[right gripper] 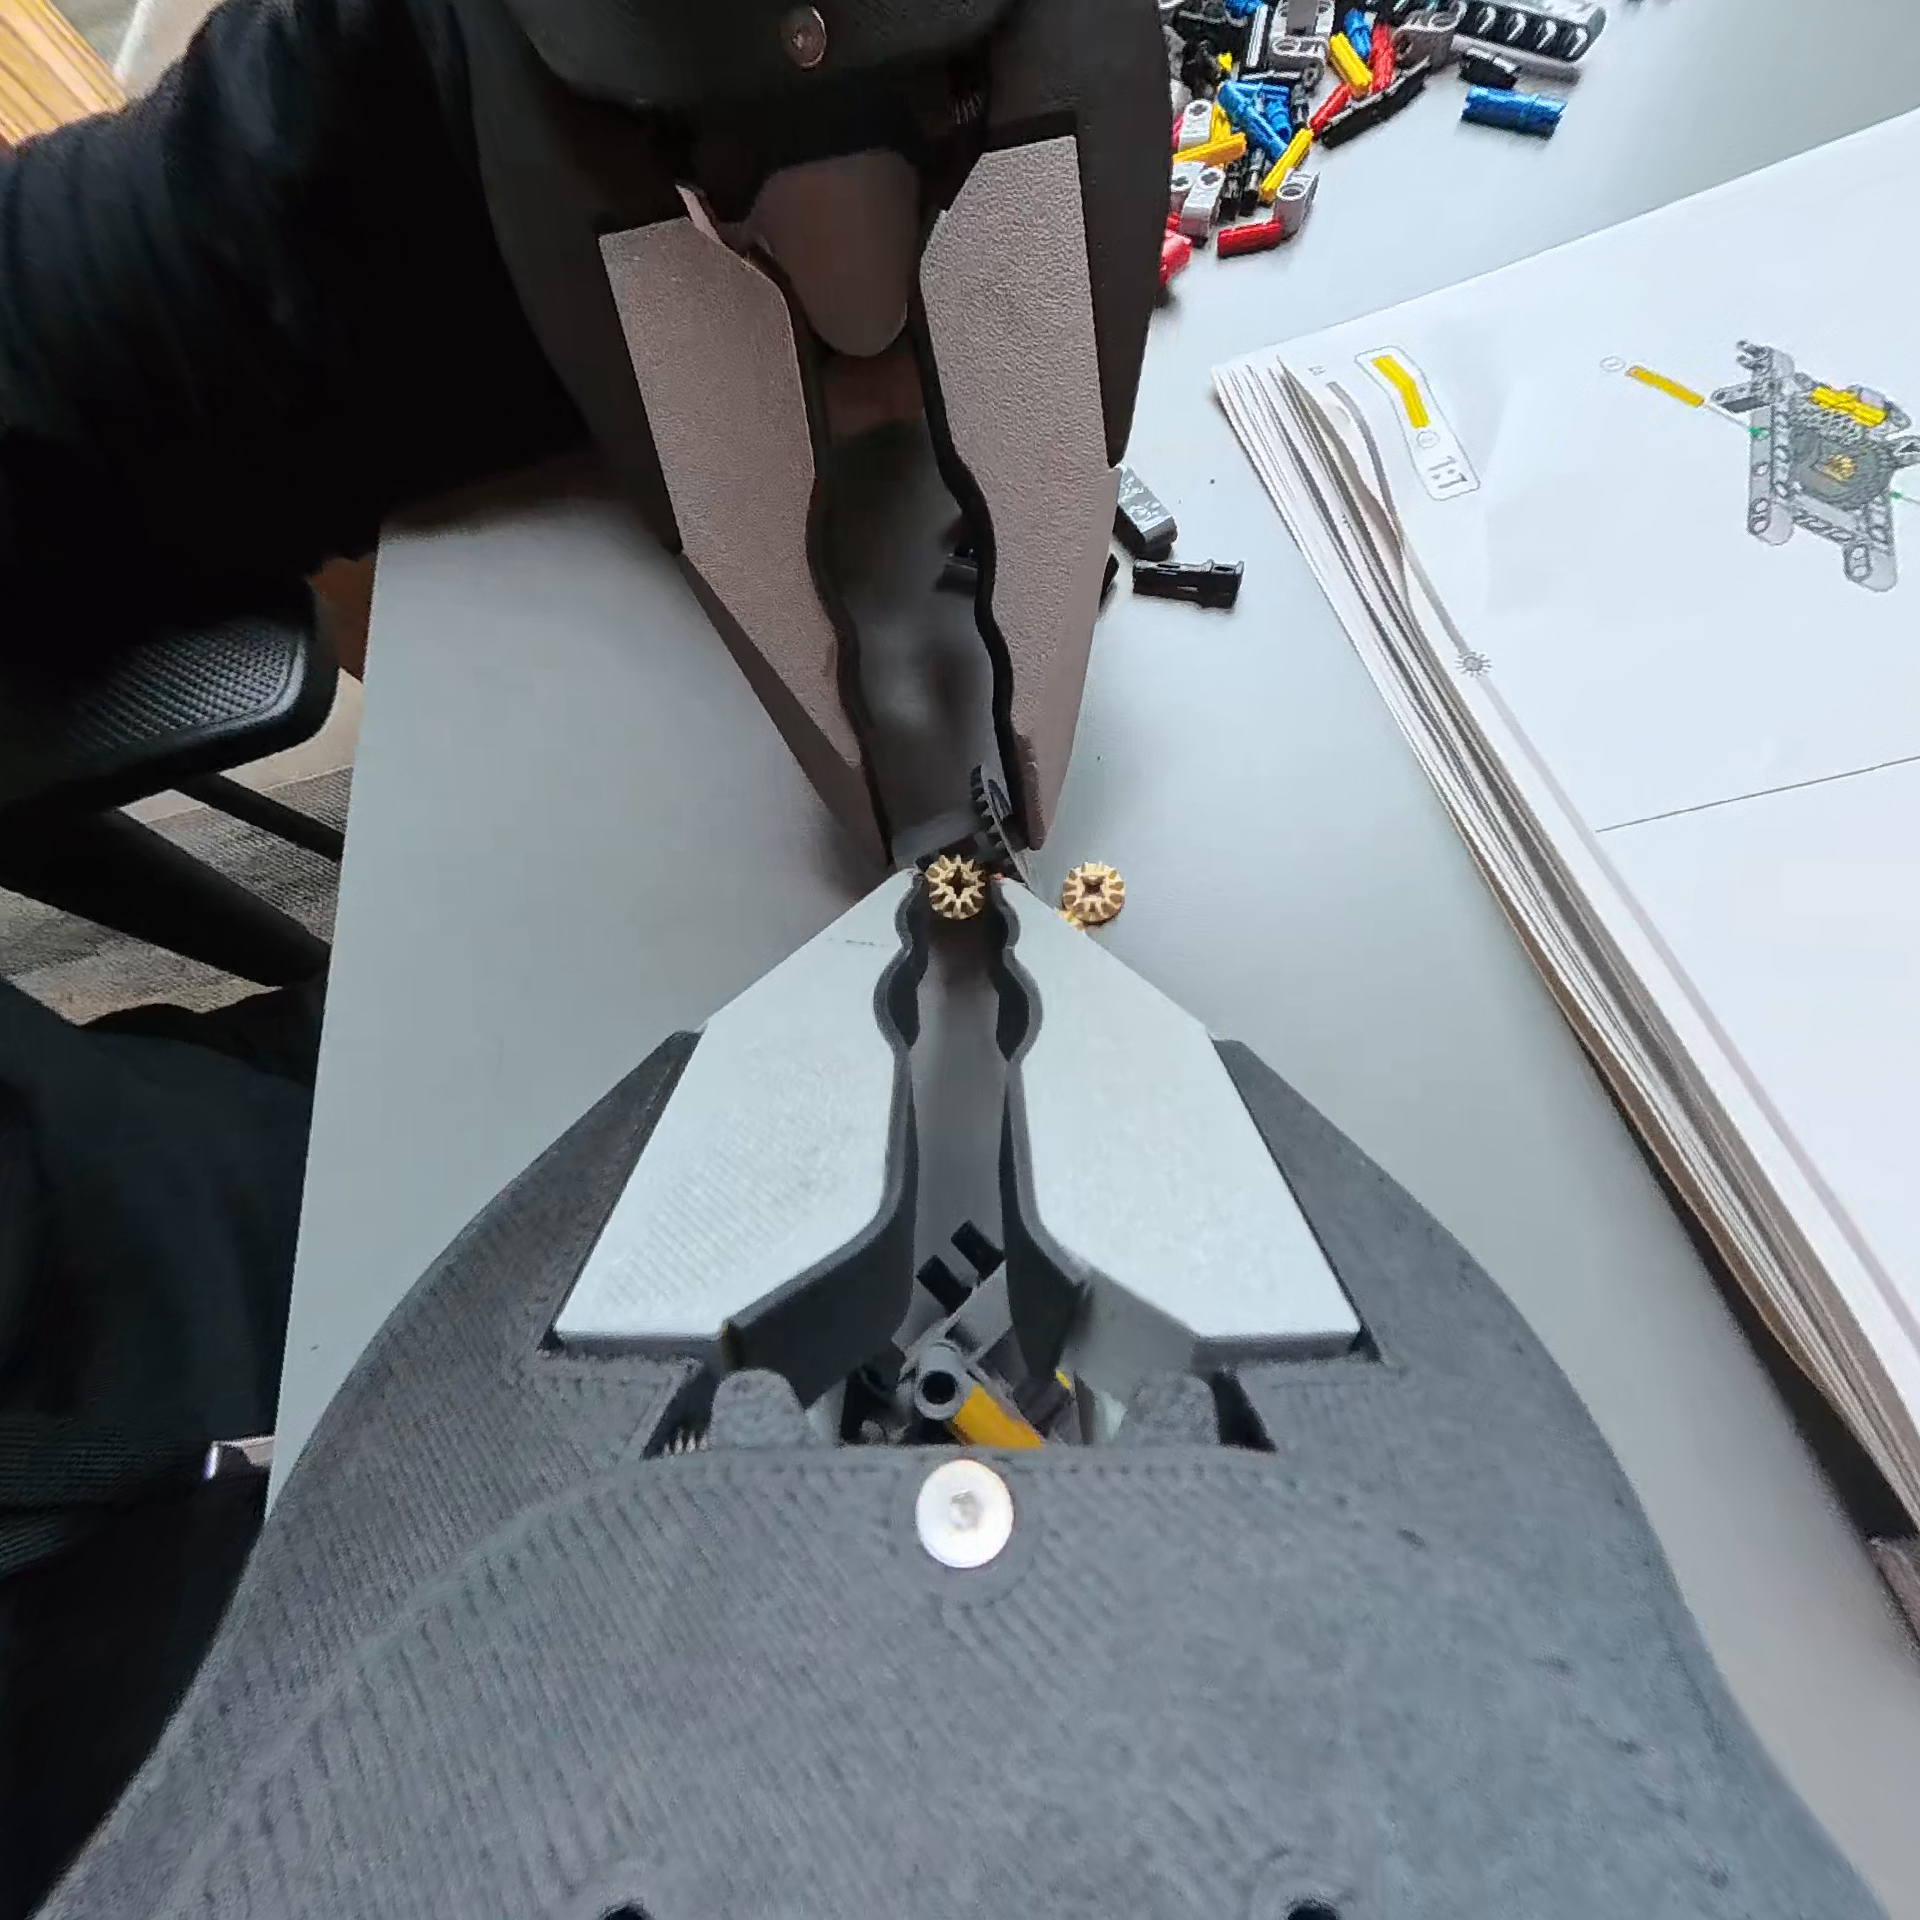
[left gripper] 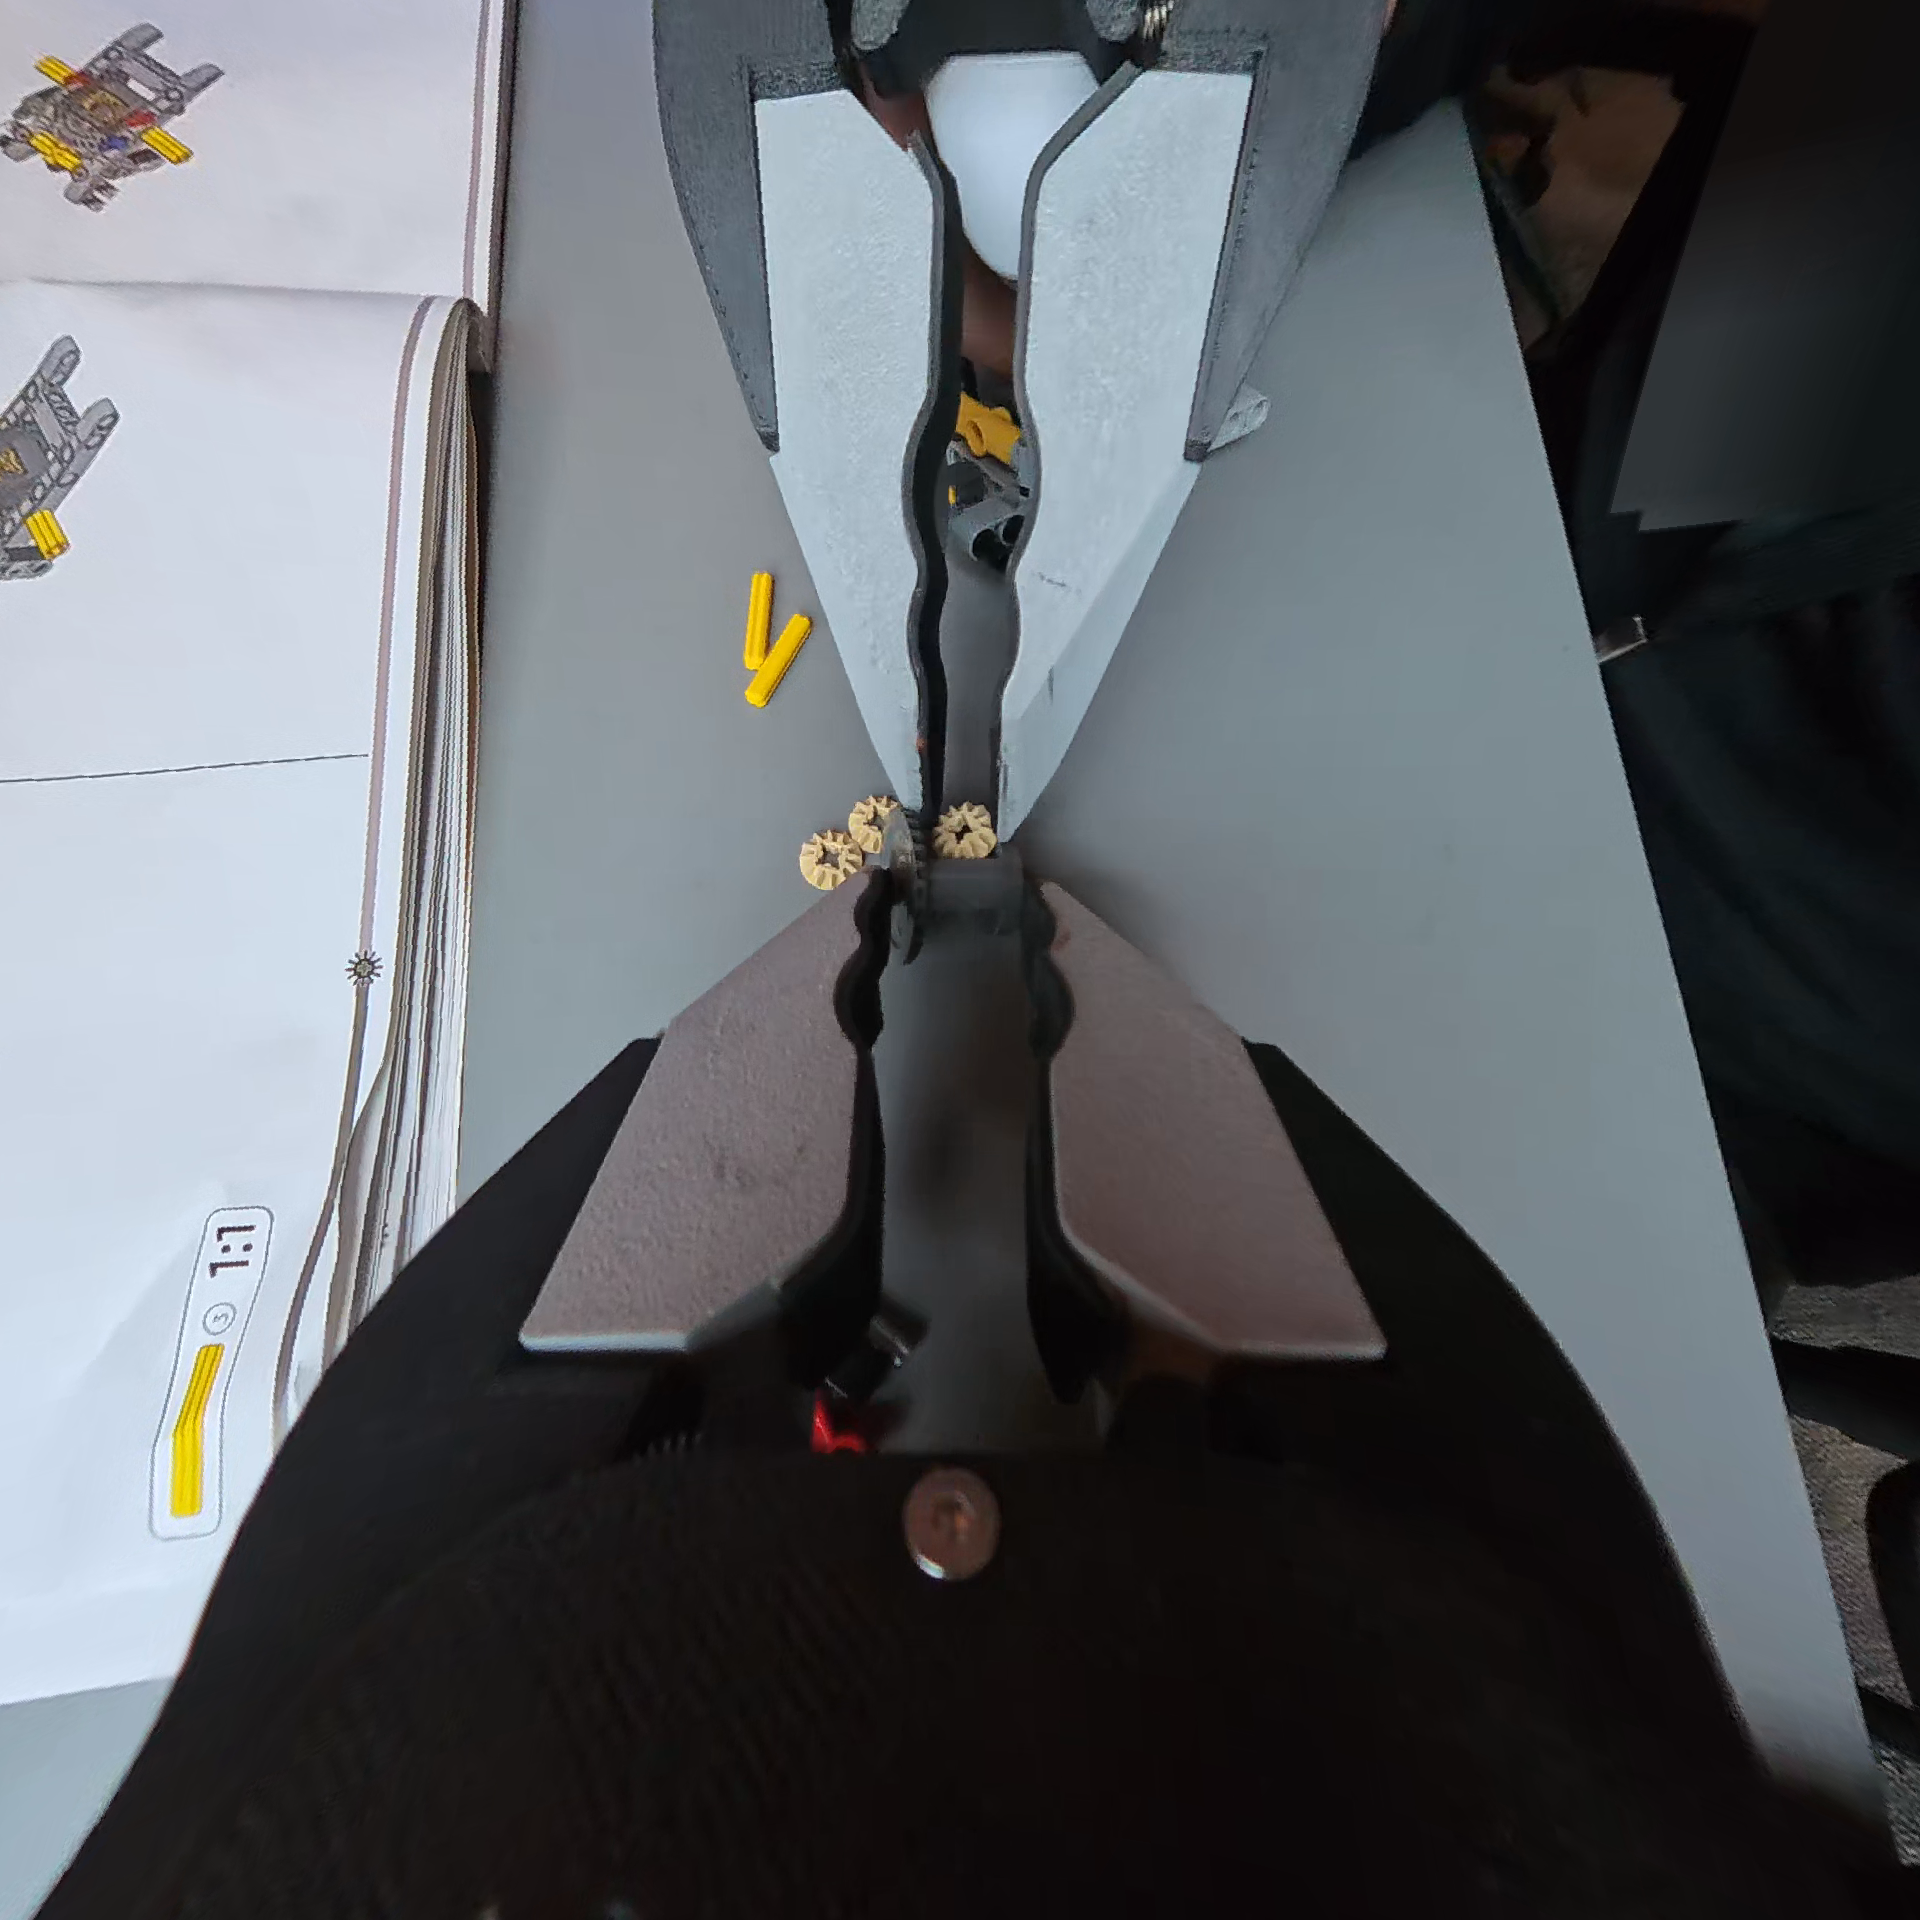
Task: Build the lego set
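**A:** Left wrist view first. What are you holding?

**B:** Your left hand-held gripper [left gripper: 961, 902] is clenched on a small grey lego block [left gripper: 977, 891] that carries a dark toothed gear [left gripper: 906, 899] on its side. Your right hand-held gripper [left gripper: 958, 802] comes in from the opposite side, almost tip to tip with it. Three small tan bevel gears [left gripper: 831, 860] lie on the grey counter [left gripper: 623, 520] around those tips. Two yellow ribbed axles [left gripper: 774, 644] lie loose a little beyond them. The open white instruction booklet [left gripper: 208, 727] sits on the left.

**A:** And the right wrist view?

**B:** One of those gears sits right between the tips of your right hand-held gripper. The fingers are drawn in narrowly about it. You cannot tell from here whether they pinch it or only flank it as it lies flat on the counter. A second tan gear lies just beside it, on the booklet side. Low in this view, close under the camera, you can see a partly built grey frame with a yellow axle [right gripper: 966, 1392]. A heap of loose coloured lego parts [right gripper: 1299, 104] lies well apart, at the far end of the counter.

**A:** So how far along are you?

**B:** Early, I'd judge. You have one small frame and a geared block assembled. The tan gears and yellow axles are not yet fitted, and most of the heap is untouched.
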`<state>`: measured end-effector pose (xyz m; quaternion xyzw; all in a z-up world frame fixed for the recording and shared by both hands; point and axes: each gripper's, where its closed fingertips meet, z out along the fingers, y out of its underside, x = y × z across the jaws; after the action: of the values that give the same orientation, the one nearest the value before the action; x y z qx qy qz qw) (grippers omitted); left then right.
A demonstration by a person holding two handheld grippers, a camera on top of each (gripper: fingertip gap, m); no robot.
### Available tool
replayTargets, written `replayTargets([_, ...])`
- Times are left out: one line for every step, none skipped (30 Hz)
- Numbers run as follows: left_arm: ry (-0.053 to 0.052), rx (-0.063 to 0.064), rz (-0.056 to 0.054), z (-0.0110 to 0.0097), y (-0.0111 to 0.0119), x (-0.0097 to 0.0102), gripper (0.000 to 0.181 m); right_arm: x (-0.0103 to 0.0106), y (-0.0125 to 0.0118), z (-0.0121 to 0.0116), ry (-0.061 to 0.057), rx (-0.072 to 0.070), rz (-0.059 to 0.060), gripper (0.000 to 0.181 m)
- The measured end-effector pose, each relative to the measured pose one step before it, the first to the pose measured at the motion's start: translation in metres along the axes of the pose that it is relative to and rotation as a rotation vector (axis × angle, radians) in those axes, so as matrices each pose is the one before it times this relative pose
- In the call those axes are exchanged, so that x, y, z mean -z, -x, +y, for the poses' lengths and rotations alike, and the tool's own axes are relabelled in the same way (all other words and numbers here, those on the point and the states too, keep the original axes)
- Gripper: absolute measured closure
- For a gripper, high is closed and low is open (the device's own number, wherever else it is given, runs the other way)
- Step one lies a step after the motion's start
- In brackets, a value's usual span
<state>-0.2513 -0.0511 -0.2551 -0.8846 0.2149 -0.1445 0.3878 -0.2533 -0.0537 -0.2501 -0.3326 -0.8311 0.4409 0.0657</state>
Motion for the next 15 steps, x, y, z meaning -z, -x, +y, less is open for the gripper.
replayTargets([-0.0036, 0.0041, 0.0037, -0.00003, 0.00003, 0.0001, 0.158, -0.00011, -0.00003, -0.00034, -0.0016, 0.0016, 0.0036, 0.174])
replayTargets([-0.0006, 0.0044, 0.0034, 0.00017, 0.00005, 0.00022, 0.158, -0.00025, 0.00011, -0.00037, -0.0021, 0.0022, 0.0063, 0.174])
replayTargets([-0.0015, 0.003, 0.003, 0.00026, -0.00007, 0.00036, 0.158, -0.00024, 0.00007, -0.00055, -0.0032, 0.0043, 0.0072, 0.174])
replayTargets([-0.0029, 0.0021, 0.003, 0.00014, -0.00001, 0.0002, 0.158, -0.00015, 0.00012, 0.00002, -0.0002, 0.0064, 0.0055, 0.174])
replayTargets([-0.0006, 0.0004, 0.0035, 0.00019, -0.00034, 0.00015, 0.158, -0.00014, 0.00061, 0.00035, 0.0022, 0.0071, 0.0015, 0.174])
replayTargets([-0.001, -0.0048, 0.0016, 0.00011, -0.00031, 0.00015, 0.158, -0.0002, 0.00117, 0.00035, 0.0018, 0.0074, -0.0038, 0.175])
replayTargets([-0.0005, -0.0074, -0.0006, 0.00035, -0.00028, 0.0003, 0.158, -0.00046, 0.0033, 0.00088, 0.0065, 0.0109, -0.018, 0.175])
replayTargets([-0.001, -0.0092, -0.0006, 0.00033, -0.00021, 0.00033, 0.158, -0.00104, 0.00328, 0.00166, 0.0124, 0.0094, -0.0182, 0.175])
replayTargets([-0.0018, -0.0095, 0.0035, 0.00022, -0.0007, 0.00015, 0.158, -0.00101, -0.00012, 0.00148, 0.0115, 0.0041, 0.0047, 0.175])
replayTargets([-0.0061, -0.0124, -0.0013, -0.00005, -0.00013, -0.00025, 0.158, -0.00035, -0.00061, 0.00014, 0.0029, 0.0052, 0.0092, 0.175])
replayTargets([-0.0013, -0.0095, -0.0022, 0.00013, -0.00011, -0.00001, 0.158, 0.00008, -0.00073, -0.00044, -0.0023, 0.0071, 0.0103, 0.175])
replayTargets([0.0005, -0.0077, -0.0022, 0.00018, -0.00015, 0.00006, 0.158, 0.00025, -0.00059, -0.00048, -0.0041, 0.0077, 0.0089, 0.175])
replayTargets([0.0004, -0.0066, -0.0004, 0.00022, -0.00031, 0.00014, 0.158, 0.00022, 0.00012, 0.00007, -0.0002, 0.009, 0.0032, 0.175])
replayTargets([0.0002, -0.0083, -0.002, 0.00027, -0.00016, 0.00021, 0.158, 0.00011, 0.00003, 0.00072, 0.0044, 0.0089, 0.0028, 0.174])
replayTargets([-0.0002, -0.0128, -0.0024, 0.00046, -0.00008, 0.00033, 0.158, 0.00003, 0.00018, 0.001, 0.0054, 0.009, 0.0025, 0.174])
